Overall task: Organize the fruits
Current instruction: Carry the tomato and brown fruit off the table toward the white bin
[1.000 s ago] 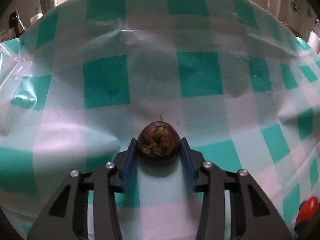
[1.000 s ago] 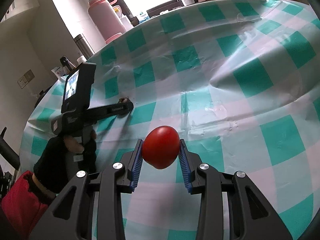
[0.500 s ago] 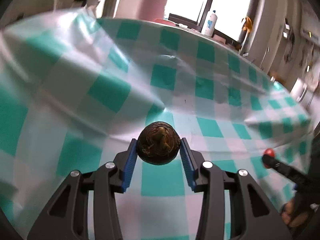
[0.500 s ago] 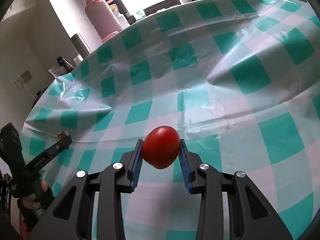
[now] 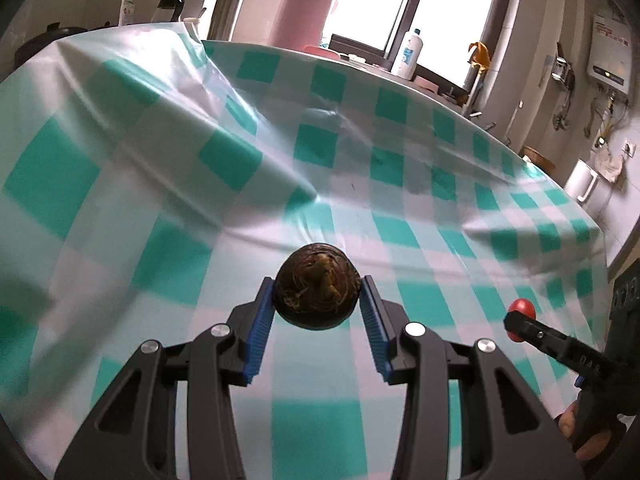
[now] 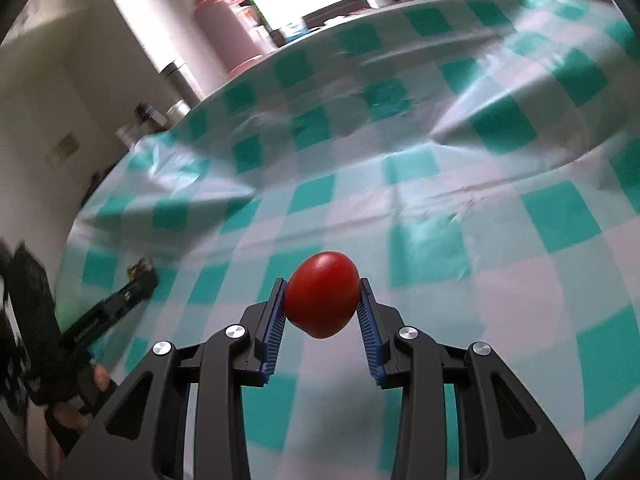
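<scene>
Fruits are both off the checked tablecloth (image 5: 224, 160): we see the brown round fruit (image 5: 316, 286) clamped between the left gripper (image 5: 318, 300) pads, the red tomato (image 6: 322, 300) pinched likewise in the right gripper (image 6: 322, 308). Each sits centred at its fingertips, tomato's long axis tilted. We judge neither nearer any drop spot; none is visible.

Only legible text: faint embossed letters, roughly "DAS", on right tongs (image 5: 520, 326) arm at 4 o'clock in left wrist view. White bottle (image 5: 408, 56) label at 1 o'clock too blurred to read. Nothing else readable.
</scene>
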The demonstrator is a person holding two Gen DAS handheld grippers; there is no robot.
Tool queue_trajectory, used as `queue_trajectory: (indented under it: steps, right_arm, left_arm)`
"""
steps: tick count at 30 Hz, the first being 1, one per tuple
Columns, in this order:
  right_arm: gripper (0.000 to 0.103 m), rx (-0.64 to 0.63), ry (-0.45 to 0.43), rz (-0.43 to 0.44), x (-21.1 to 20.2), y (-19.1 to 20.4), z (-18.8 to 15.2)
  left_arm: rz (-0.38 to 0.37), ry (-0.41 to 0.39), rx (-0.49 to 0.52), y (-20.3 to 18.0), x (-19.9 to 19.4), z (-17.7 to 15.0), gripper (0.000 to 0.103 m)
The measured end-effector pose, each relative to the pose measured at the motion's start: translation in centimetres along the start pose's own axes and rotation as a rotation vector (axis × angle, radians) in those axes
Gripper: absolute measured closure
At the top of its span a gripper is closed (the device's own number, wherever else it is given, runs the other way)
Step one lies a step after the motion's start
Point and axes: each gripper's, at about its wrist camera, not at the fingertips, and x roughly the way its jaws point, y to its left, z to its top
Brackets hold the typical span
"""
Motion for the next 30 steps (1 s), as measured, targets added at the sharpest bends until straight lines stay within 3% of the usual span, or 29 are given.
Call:
queue_trajectory:
  steps: [11, 30]
  right_arm:
    - [0.067, -0.212, 0.002, -0.016, -4.9, 5.8, -3.4]
    - [0.067, -0.245, -0.067, -0.092, -12.7, 1.9, -7.9]
  left_arm:
    - [-0.019, -0.015, 0.123, -3.3, -4.3, -3.0, 0.06]
    - [-0.054, 0.015, 0.341, -9.8, -6.6, -7.7, 0.06]
